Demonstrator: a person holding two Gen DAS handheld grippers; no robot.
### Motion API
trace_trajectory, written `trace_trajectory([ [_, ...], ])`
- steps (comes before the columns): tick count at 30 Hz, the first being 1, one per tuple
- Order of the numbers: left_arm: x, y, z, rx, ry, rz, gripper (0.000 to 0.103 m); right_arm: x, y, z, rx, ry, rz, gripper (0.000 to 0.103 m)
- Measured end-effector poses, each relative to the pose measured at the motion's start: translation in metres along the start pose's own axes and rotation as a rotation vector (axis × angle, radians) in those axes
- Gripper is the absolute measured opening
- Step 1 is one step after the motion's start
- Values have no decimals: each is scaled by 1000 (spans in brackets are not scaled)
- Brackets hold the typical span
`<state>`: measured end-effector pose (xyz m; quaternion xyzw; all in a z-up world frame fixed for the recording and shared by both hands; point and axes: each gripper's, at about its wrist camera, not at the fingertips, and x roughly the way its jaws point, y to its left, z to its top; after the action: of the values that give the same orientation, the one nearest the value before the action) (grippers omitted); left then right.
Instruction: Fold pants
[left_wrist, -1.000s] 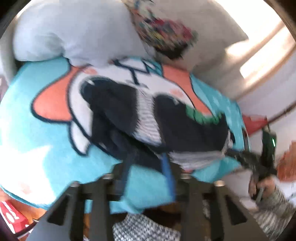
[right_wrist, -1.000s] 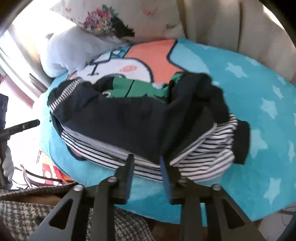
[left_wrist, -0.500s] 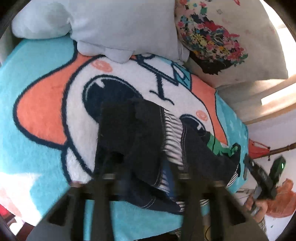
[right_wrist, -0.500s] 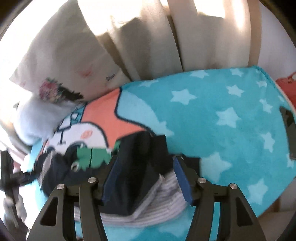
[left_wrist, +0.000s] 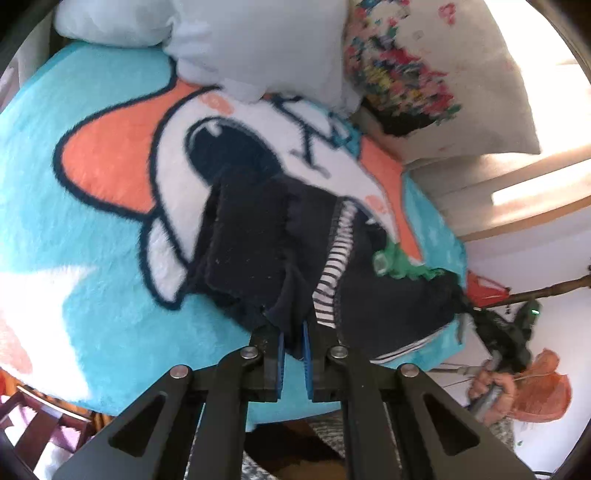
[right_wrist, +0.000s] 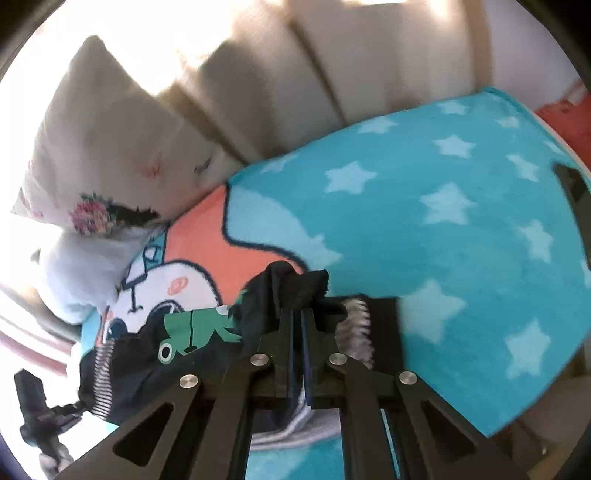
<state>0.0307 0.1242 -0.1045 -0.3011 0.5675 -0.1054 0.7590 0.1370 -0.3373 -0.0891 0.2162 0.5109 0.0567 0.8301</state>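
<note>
Pinching dark fabric at both ends of the pants.

Left wrist view: left gripper (left_wrist: 291, 345) clenched on a fold of the navy pants (left_wrist: 258, 254), blue pads pressed into cloth at the near edge. Pants lie crumpled on the turquoise cartoon blanket (left_wrist: 74, 229) of the bed, striped lining (left_wrist: 336, 266) and green frog print (left_wrist: 395, 260) showing. Grip near one end likely meant to lift and spread the garment before any fold. Right gripper visible far right, held in a hand (left_wrist: 493, 391), with cloth stretched toward it. Grey pillow (left_wrist: 229, 40) and floral pillow (left_wrist: 424, 74) behind. Versus a second ago: jaws then stood apart over the cloth, now shut on it; camera closer to the pants.

Right wrist view: right gripper (right_wrist: 298, 325) clenched on a bunched tuft of the navy cloth, which stands up above the tips. Striped cuff (right_wrist: 356, 325) just beside the tips on the right. Opposite-end grip probably serves to pull the garment taut between the hands. Versus half a second ago: jaws then wide around the cloth, now closed on it; frog print more exposed at left.

Task judged at its start: pants not yet laid flat.
</note>
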Motion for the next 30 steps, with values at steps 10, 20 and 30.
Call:
trace_trajectory([
  [10,13,16,-3,53,65,4,22,-9,-59,-33,227,-57,-98,49],
  [20,-44,40,-6,39,-25,-57,29,21,-58,-38,322,-66,29,77],
  [30,-57,36,-13,44,-97,-13,29,35,-47,-19,281,-9,9,17],
])
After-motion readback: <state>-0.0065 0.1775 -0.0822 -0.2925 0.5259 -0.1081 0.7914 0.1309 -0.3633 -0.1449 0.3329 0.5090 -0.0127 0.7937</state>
